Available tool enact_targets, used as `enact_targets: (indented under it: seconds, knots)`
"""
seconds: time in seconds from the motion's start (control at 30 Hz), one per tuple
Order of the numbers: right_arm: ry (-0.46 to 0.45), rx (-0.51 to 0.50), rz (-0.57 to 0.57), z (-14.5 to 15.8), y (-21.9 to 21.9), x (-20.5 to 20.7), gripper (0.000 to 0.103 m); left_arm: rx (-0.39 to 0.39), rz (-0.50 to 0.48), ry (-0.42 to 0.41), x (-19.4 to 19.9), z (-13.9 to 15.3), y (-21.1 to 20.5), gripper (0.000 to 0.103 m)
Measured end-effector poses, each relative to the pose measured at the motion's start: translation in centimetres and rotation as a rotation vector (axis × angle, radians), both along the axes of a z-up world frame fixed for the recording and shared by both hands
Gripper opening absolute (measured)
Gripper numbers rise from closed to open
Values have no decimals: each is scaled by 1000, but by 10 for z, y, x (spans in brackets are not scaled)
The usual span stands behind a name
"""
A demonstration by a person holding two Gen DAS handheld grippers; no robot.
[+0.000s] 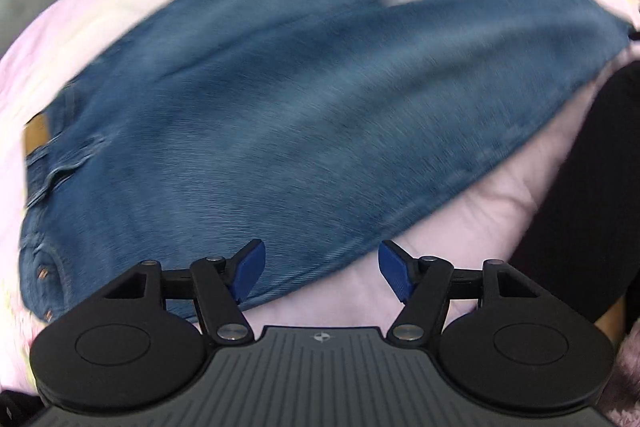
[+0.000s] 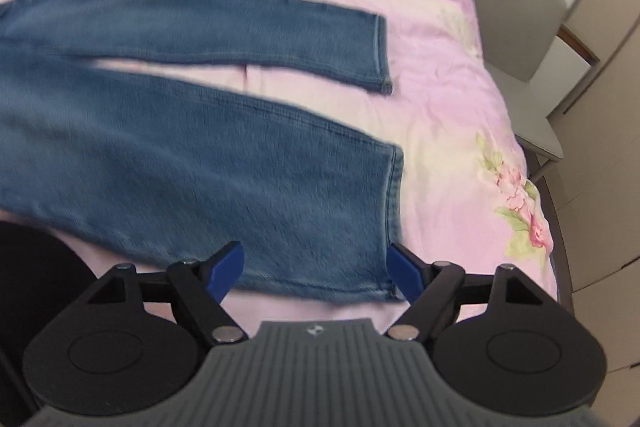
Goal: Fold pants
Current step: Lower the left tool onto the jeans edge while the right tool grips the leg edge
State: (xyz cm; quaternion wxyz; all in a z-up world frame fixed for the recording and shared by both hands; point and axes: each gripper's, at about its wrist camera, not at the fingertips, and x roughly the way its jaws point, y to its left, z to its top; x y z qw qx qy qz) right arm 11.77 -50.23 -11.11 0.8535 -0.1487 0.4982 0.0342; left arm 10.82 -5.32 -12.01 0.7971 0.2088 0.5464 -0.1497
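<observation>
Blue jeans (image 1: 280, 115) lie spread flat on a pink bedspread (image 1: 460, 227), waistband at the left and both legs running to the right. My left gripper (image 1: 322, 271) hovers open over the near edge of the seat and thigh part, its blue pads apart with nothing pinched. In the right wrist view the two legs (image 2: 180, 163) lie apart with a strip of pink between them, hems to the right. My right gripper (image 2: 316, 269) stands open above the near leg's hem corner (image 2: 394, 227), pads not pressing on the cloth.
The bedspread (image 2: 460, 67) has a flower print (image 2: 520, 203) near its right edge. A grey chair (image 2: 520, 39) stands beyond the bed at the right, by pale cabinets. A person's dark-clothed leg (image 1: 592, 187) is at the bed's near side.
</observation>
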Motion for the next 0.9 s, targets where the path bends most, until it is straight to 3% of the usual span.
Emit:
enact_targets:
  seconds: [0.1,0.17,0.27,0.43,0.47,0.5,0.57,0.67,0.77,0.9]
  knots:
    - [54,-29,88,-17,-5,-5,79,46,-66,50,3,-17,-17,78]
    - [81,-76,167,-29,0,-11,88,97,-104,64,2,-30,-26,79]
    - [97,-144,261,-43,10,-17,90,169,-143,78,0,-45,-34,79]
    - [55,-180,294,-61,22,-12,91,165,-112,92,7,-51,-35,82]
    - [45,-176,284,-62,23,-9,89,167,-102,93,8,-52,-35,78]
    - [40,-161,276,-62,25,-7,86,174,-85,86,11,-52,-36,74]
    - [39,-126,292,-58,30,-3,59,190,-65,53,10,-51,-37,47]
    - [24,-122,335,-48,39,-5,31,183,-71,15,6,-46,-37,31]
    - [-3,-117,352,-35,42,-4,19,167,-70,-27,1,-39,-36,20]
    - [-63,-93,341,-8,41,8,14,114,-4,-98,3,-19,-29,17]
